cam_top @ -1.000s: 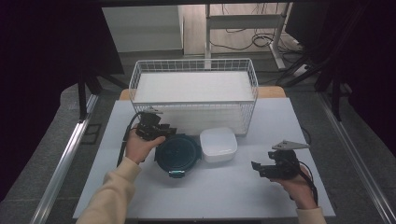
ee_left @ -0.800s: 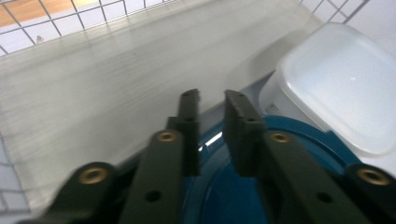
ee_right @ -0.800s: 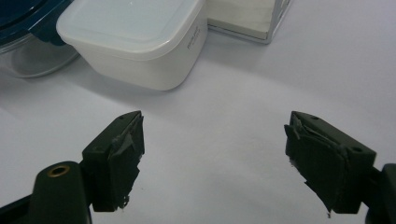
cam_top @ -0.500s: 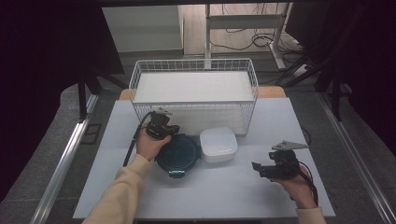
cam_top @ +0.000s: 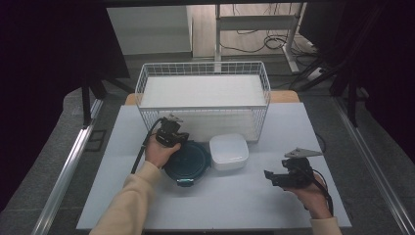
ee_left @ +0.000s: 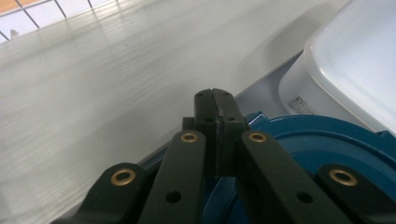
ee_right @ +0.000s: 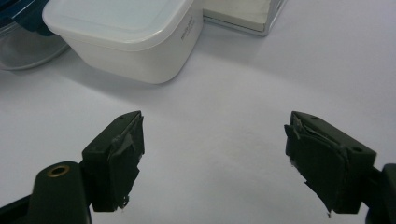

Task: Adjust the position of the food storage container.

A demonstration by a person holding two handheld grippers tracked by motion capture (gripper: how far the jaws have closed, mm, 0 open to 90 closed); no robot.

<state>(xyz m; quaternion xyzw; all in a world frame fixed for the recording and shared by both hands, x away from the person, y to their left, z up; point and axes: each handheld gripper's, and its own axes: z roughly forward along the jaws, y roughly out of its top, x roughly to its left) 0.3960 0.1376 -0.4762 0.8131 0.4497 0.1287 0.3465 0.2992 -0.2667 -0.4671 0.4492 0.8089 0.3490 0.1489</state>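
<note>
A round container with a dark blue lid (cam_top: 190, 159) (ee_left: 327, 140) sits on the white table, touching a white square lidded container (cam_top: 228, 151) (ee_right: 121, 32) on its right. My left gripper (cam_top: 183, 141) (ee_left: 215, 95) rests at the far left rim of the blue lid. Its jaws have just been closing and now stand shut, pad against pad, with nothing visible between them. My right gripper (cam_top: 268, 175) (ee_right: 215, 154) is held low over bare table at the right, open, pointing toward the white container, nothing between its fingers.
A white wire basket (cam_top: 203, 110) with a white liner stands just behind both containers. The white table (cam_top: 235, 205) has bare surface in front of the containers, and its edges drop off to dark floor on all sides.
The left hand moved right and down onto the blue lid's rim, and its jaws closed. The right hand stayed still.
</note>
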